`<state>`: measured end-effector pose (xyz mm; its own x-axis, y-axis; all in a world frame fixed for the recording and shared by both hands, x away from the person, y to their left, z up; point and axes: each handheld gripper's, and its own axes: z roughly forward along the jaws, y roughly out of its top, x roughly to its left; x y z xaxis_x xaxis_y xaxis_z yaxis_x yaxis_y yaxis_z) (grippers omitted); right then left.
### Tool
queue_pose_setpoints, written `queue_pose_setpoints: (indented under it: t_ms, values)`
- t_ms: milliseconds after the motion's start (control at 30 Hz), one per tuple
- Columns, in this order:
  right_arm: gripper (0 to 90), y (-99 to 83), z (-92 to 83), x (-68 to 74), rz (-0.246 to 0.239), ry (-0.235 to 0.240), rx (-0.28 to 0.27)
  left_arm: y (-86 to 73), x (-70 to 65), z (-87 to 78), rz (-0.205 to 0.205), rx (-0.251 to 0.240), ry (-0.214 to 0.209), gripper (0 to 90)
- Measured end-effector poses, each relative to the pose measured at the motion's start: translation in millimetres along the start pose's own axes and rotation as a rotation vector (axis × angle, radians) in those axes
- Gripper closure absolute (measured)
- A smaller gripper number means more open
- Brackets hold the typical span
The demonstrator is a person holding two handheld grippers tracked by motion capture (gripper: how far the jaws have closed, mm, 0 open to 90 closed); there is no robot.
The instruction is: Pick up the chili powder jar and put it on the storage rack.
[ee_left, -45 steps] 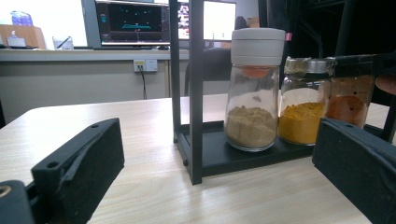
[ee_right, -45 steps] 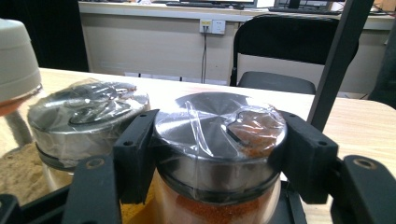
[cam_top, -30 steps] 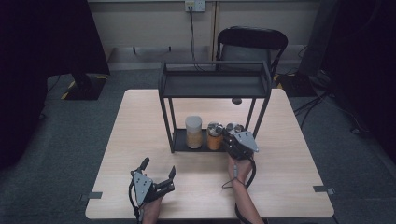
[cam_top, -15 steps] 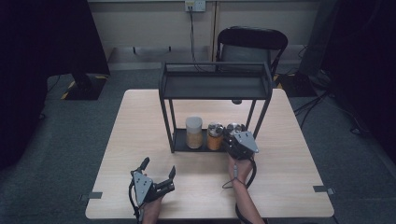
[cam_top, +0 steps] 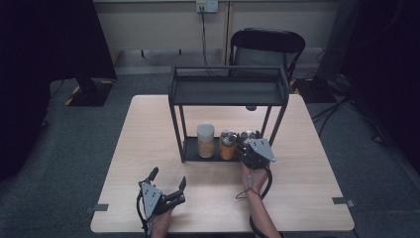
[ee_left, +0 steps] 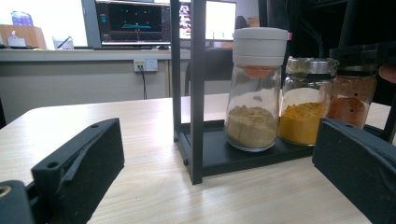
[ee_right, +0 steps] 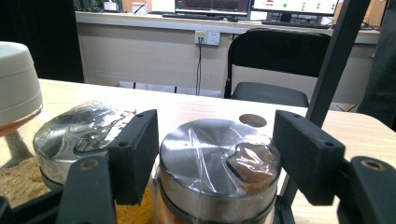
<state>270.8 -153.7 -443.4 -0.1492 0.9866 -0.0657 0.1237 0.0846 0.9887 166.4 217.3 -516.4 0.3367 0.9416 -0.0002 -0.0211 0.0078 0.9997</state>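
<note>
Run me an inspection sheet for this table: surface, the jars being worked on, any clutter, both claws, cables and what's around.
Surface: pale wooden table, bare at the front.
Job's things: black rack with three jars on its bottom shelf: white-capped jar, yellow-powder jar, orange-powder jar, the last two foil-sealed.
Clutter: small dark round spot behind the rack.
Grippers: right claw shut on the orange-powder jar's lid; left claw open, low over the table's front edge, holding nothing.
Cables: black cable loops from the right claw; wall cable hangs from the socket.
Surroundings: black chair behind the table, monitors on a counter.
</note>
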Motion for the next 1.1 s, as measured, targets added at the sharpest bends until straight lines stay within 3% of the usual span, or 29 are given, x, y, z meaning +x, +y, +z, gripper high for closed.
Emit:
queue_pose_setpoints:
  t_ms: [633,1100]
  values:
    - [31.4,-1.1,-4.3,-3.7,0.019,0.005,-0.026,0.1,0.0,0.0,0.001,0.000,-0.001,1.6]
    - [24.2,0.3,-9.6,-0.6,0.011,0.016,-0.054,0.1,0.1,0.0,0.000,0.001,-0.001,1.6]
